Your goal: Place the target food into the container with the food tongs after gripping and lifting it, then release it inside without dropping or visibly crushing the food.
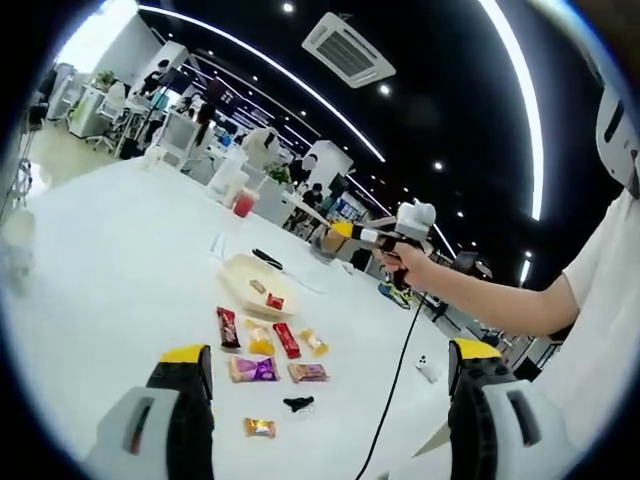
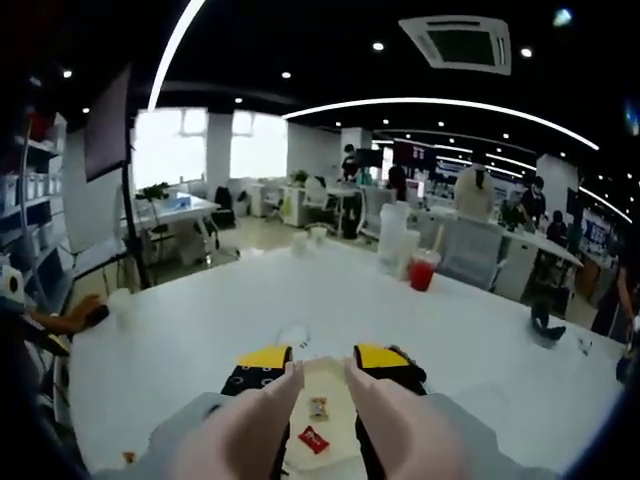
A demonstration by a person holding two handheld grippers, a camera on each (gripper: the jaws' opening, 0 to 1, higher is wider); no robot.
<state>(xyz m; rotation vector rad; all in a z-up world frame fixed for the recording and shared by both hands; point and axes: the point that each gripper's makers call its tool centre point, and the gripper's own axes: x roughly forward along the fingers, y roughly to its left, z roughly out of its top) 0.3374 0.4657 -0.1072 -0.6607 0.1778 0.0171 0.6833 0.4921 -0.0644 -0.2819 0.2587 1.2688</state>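
A cream oval container [image 1: 240, 272] sits mid-table with a red packet [image 1: 274, 301] and a small tan one inside. Several wrapped snacks [image 1: 262, 345] lie scattered in front of it. My left gripper [image 1: 330, 400] hangs open above the near table edge, holding nothing. A person's hand holds my right gripper [image 1: 345, 231] in the air to the right of the container. In the right gripper view, my right gripper [image 2: 320, 357] grips two pale tong arms [image 2: 265, 425] that stand apart. The container [image 2: 335, 385] and the red packet [image 2: 313, 438] lie just below them.
A red drink cup [image 1: 244, 203] [image 2: 422, 270] and a white jug stand at the table's far side. A black cable [image 1: 392, 385] trails down from the hand. A small black object [image 1: 298, 404] lies near the snacks. Office desks and people fill the background.
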